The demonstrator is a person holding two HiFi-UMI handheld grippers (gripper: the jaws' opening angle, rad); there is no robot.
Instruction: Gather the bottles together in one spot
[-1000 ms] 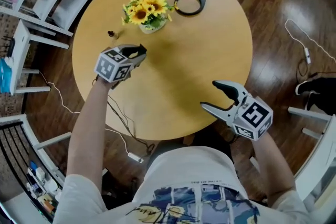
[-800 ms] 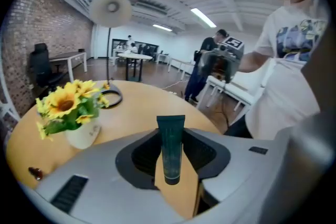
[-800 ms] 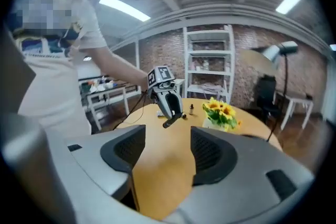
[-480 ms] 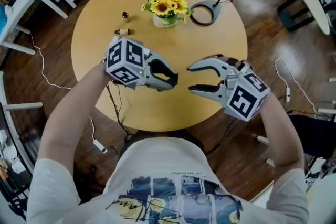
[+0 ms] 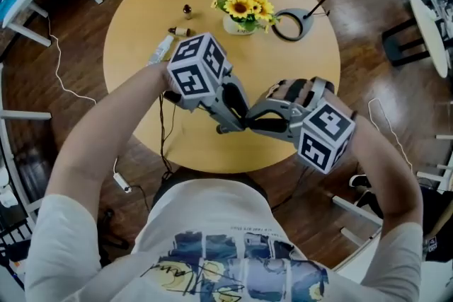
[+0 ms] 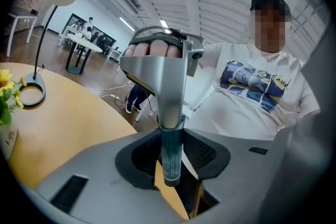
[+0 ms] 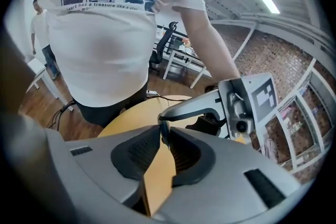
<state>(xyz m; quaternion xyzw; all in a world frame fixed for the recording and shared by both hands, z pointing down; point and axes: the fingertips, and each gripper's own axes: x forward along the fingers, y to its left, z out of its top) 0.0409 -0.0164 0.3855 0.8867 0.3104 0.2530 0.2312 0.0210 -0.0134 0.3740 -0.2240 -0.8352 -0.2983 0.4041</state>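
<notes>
A slim teal bottle (image 6: pixel 171 157) stands between the jaws of my left gripper (image 6: pixel 170 182), which is shut on its lower end. My right gripper (image 6: pixel 170 122) meets it from above; its jaws have just been closing and now pinch the bottle's upper end. In the head view the left gripper (image 5: pixel 237 125) and the right gripper (image 5: pixel 249 122) touch tip to tip above the table's near edge, and the bottle is hidden there. Far left on the round wooden table (image 5: pixel 141 81) are a small upright dark bottle (image 5: pixel 187 9), a small bottle lying down (image 5: pixel 180 32) and a white tube (image 5: pixel 161 49).
A vase of yellow flowers (image 5: pixel 244 8) stands at the table's far side, with a black lamp's ring base (image 5: pixel 292 23) beside it. White shelving and chairs ring the table on a dark wood floor with cables.
The grippers were apart one second ago and have come together over the table's near edge. The right jaws went from wide open to nearly closed. The left gripper rose and swung right.
</notes>
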